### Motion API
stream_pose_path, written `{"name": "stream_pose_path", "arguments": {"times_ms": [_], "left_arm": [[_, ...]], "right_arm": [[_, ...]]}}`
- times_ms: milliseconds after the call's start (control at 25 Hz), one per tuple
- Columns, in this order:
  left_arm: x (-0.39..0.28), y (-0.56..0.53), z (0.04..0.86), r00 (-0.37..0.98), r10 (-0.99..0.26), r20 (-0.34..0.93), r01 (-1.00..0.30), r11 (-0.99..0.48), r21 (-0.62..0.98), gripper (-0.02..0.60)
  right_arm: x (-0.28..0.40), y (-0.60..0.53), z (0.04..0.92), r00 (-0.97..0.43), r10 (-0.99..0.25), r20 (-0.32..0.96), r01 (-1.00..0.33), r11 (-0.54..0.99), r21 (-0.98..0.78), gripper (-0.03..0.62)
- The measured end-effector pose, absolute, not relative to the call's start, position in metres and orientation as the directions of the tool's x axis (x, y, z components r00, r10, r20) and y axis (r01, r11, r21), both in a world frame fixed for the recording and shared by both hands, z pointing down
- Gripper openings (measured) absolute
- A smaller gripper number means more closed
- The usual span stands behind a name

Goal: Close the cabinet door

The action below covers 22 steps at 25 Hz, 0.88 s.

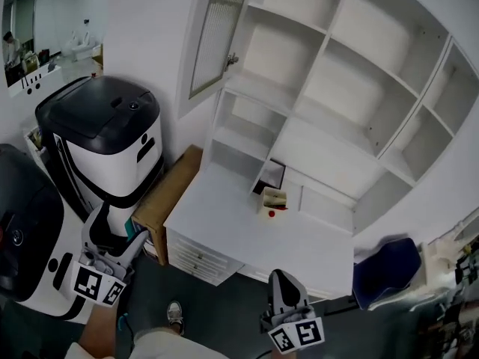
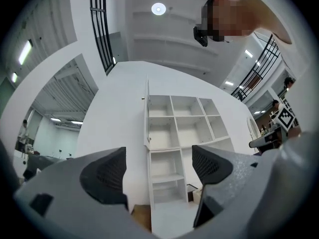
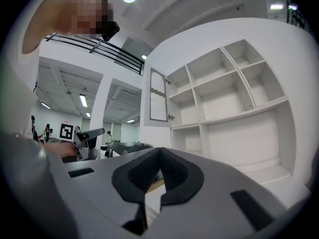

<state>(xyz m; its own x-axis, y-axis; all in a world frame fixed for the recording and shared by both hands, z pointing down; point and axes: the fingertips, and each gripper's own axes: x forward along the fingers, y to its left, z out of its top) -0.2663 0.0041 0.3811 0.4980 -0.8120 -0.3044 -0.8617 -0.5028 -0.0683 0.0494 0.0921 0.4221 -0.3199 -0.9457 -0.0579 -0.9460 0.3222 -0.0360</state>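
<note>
The white cabinet (image 1: pixel 329 103) stands against the wall, and its glass-paned door (image 1: pixel 213 36) at the upper left hangs open. In the left gripper view the door (image 2: pixel 147 114) shows edge-on; in the right gripper view the door (image 3: pixel 158 96) swings out to the left. My left gripper (image 1: pixel 120 234) is low at the left, well short of the cabinet. Its jaws are open with nothing between them (image 2: pixel 158 171). My right gripper (image 1: pixel 283 277) hangs below the desk's front edge, shut on nothing (image 3: pixel 158 180). Neither touches the door.
A white desk (image 1: pixel 239 238) with drawers fronts the cabinet, with a small box (image 1: pixel 273 199) on it. A cardboard box (image 1: pixel 168 193) leans at its left beside a black-and-white machine (image 1: pixel 105 137). A blue chair (image 1: pixel 385 271) sits at the right.
</note>
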Motion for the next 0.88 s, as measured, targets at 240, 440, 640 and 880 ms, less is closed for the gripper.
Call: {"name": "stream_pose_path", "arguments": {"times_ms": [240,440,640,880], "left_arm": [[-0.248,-0.113,0.346,0.562,-0.748,-0.352,-0.812,-0.581,-0.062,0.396],[-0.216,-0.176,0.310,0.601,-0.691,-0.402,-0.781,-0.616,-0.109,0.396],[-0.199,-0.214,0.283,0.575,-0.697,-0.428,-0.806,-0.574,-0.148,0.396],[-0.191,-0.245,0.254,0.527,-0.721,-0.450,-0.842,-0.514,-0.163,0.396]], "right_arm": [[0.042,-0.006,0.388,-0.297,-0.951,-0.086,-0.955,0.295,0.037,-0.003],[0.062,-0.044,0.394,-0.248,-0.966,-0.067,-0.969,0.247,0.021,-0.003],[0.089,-0.072,0.391,-0.251,-0.964,-0.087,-0.968,0.251,0.004,-0.003],[0.124,-0.101,0.378,-0.281,-0.951,-0.126,-0.959,0.284,-0.009,-0.003]]}}
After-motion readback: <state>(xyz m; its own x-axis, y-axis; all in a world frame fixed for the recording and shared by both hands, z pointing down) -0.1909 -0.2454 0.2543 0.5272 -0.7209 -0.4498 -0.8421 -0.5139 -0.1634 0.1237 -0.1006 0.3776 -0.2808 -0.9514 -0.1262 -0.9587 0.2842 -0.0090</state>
